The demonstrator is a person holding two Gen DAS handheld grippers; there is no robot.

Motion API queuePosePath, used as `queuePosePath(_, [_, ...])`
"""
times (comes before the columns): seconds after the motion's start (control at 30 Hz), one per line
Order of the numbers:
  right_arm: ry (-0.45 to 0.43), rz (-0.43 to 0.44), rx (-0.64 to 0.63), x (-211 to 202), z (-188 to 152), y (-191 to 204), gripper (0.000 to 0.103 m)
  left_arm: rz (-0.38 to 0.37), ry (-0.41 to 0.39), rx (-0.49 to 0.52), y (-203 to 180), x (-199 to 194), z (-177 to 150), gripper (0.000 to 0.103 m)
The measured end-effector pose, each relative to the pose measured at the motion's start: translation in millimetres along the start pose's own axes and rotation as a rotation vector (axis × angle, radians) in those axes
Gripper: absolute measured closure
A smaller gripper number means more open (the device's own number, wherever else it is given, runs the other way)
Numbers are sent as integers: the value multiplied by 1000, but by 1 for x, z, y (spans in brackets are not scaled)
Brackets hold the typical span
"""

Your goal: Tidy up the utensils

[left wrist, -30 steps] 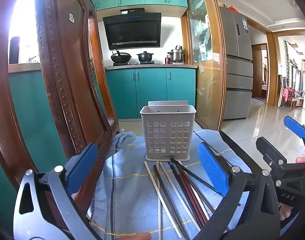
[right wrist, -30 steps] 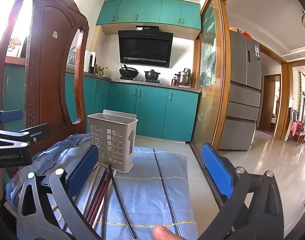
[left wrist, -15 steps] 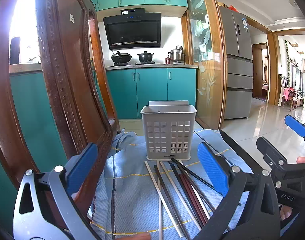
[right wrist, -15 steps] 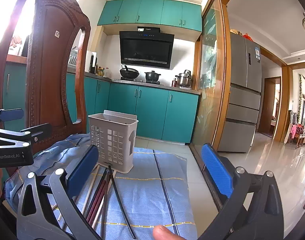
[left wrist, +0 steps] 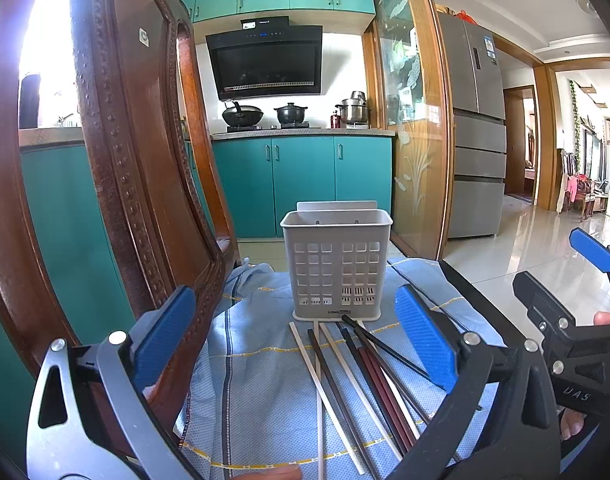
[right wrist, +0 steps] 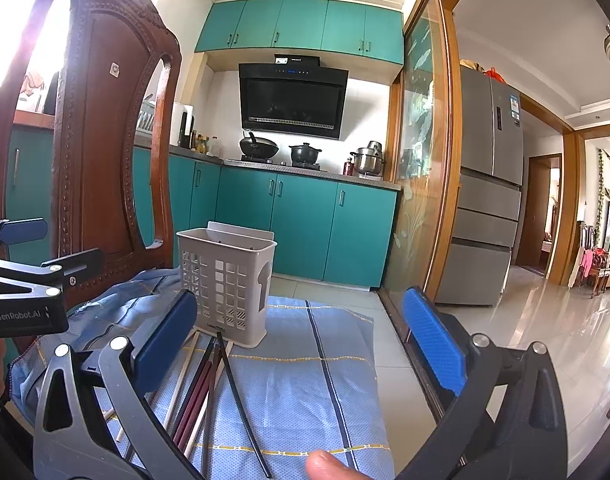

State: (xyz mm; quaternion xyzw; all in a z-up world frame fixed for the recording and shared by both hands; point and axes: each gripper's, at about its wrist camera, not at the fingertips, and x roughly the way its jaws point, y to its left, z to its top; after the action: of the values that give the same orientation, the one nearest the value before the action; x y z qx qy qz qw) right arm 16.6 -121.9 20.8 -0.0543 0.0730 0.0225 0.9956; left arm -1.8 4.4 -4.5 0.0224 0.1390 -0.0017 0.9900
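Right wrist: "GenRobot.AI" on left tongs [right wrist: 41, 258]

Left gripper [right wrist: 21, 280] body, seen from my right wrist camera: I am reading "GenRobot.AI" in pale letters on its black side.
Right gripper [left wrist: 577, 300] body, seen from my left wrist camera: I am making out "UAS" or "DAS" on its black housing; the first letter is unclear.
Utensil basket [left wrist: 336, 264] base: I am seeing a small dark label starting "LONG"; the rest is too small to read.
Refrigerator [right wrist: 491, 184] door stickers: I am finding the print too small to read.
Range hood [left wrist: 265, 62] panel: I am seeing lit marks, none legible.
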Motion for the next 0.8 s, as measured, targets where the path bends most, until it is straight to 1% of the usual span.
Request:
queuePosePath(0.27, [-2, -1, -4, 0, 0, 0, 2, 2, 0, -1, 3, -1, -1, 3])
queuePosePath(0.33, [-3, 1, -1, -1, 0, 0, 2, 2, 1, -1, -2, 3, 1, 3])
queuePosePath(0.8, [-8, -2, -1, -4, 4, -2, 2, 4, 3, 2, -3, 3, 1, 3])
